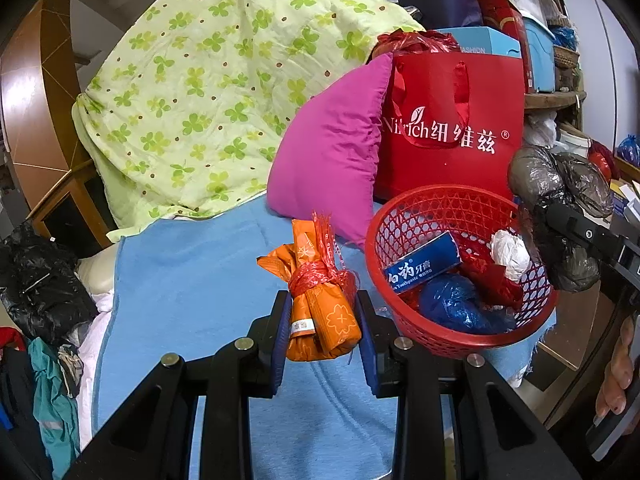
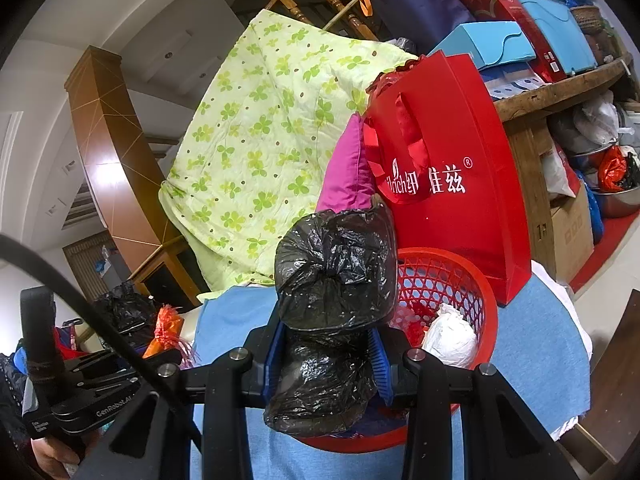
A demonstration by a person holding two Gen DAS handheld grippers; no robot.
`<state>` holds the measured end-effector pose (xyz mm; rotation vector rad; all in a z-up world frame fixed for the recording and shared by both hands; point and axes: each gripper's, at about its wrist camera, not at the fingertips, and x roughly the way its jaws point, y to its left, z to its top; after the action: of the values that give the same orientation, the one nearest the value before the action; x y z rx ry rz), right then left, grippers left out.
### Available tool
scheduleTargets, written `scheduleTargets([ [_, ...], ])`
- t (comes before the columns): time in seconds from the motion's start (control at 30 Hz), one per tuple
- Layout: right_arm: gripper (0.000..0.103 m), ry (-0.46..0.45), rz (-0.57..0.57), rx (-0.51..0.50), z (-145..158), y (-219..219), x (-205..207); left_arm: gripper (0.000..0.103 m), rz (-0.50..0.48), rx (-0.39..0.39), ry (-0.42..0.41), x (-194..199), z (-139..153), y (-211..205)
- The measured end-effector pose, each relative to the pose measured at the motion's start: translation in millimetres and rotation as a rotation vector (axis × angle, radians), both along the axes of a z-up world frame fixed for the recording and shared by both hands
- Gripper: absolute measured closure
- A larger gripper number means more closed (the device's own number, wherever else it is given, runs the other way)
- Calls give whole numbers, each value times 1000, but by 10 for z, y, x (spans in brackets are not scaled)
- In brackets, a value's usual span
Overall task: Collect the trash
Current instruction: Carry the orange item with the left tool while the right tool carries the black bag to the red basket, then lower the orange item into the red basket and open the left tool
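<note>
My left gripper (image 1: 323,320) is shut on an orange wrapper bundle (image 1: 320,308) tied with red string, held just above the blue blanket (image 1: 192,280), left of the red mesh basket (image 1: 456,332). The basket holds a blue toothpaste box (image 1: 424,266), a blue plastic wad (image 1: 460,304), red scraps and a white paper ball (image 1: 510,254). My right gripper (image 2: 326,344) is shut on a knotted black plastic bag (image 2: 334,272), held over the near left rim of the basket (image 2: 486,300). That bag (image 1: 560,208) and the right gripper show at the right edge of the left wrist view.
A red paper gift bag (image 1: 452,128) stands behind the basket, with a magenta pillow (image 1: 332,152) and a green clover quilt (image 1: 200,88) to its left. Black bags and clothes (image 1: 40,280) lie at the blanket's left edge. Shelves with boxes (image 2: 540,32) fill the right.
</note>
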<state>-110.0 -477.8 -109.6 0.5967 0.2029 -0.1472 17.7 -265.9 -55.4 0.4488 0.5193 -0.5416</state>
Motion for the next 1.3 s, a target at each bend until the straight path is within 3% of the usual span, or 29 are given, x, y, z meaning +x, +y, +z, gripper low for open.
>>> scheduleTargets([
  [1.3,63,-6,7,63,-19,-51,162,70,-40,18,97,244,-279,-338],
])
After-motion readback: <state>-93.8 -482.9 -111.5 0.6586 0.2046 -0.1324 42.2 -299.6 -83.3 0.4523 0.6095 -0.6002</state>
